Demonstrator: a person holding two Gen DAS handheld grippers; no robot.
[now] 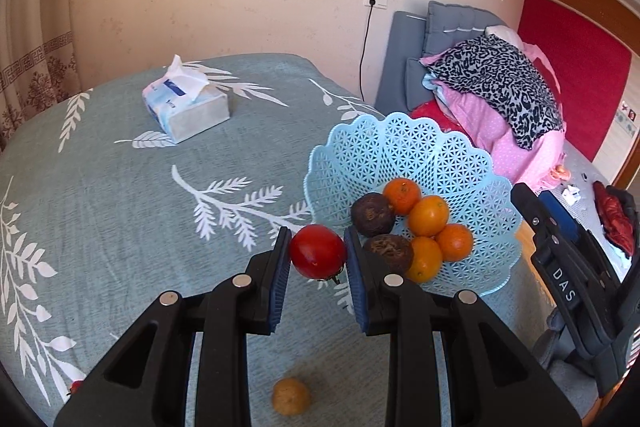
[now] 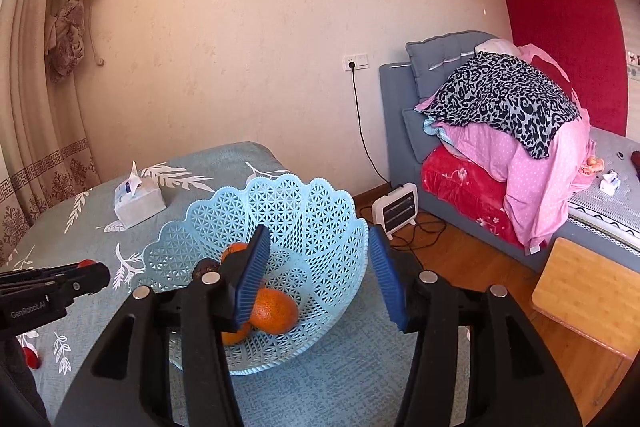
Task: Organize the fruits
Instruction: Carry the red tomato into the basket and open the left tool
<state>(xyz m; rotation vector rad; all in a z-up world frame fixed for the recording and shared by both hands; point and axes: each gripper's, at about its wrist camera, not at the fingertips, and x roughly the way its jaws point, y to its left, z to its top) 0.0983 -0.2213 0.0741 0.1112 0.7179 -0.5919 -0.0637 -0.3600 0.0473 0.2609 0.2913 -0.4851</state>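
Observation:
My left gripper (image 1: 318, 247) is shut on a red tomato (image 1: 317, 251) and holds it above the table, just left of the light blue lattice basket (image 1: 384, 147). The basket holds several oranges (image 1: 428, 215) and two dark brown fruits (image 1: 372, 214). A small tan fruit (image 1: 291, 395) lies on the tablecloth below my left gripper. My right gripper (image 2: 318, 277) is open and empty, hovering over the basket (image 2: 320, 227), above an orange (image 2: 274, 311). The left gripper (image 2: 80, 277) shows at the left edge of the right wrist view.
A tissue box (image 1: 186, 107) stands at the back of the table (image 1: 100, 207), which has a teal leaf-print cloth. A red fruit (image 2: 31, 357) lies at the table's near left. A bed with piled bedding (image 2: 500, 131), a small heater (image 2: 394, 213) and a wooden stool (image 2: 588, 291) are to the right.

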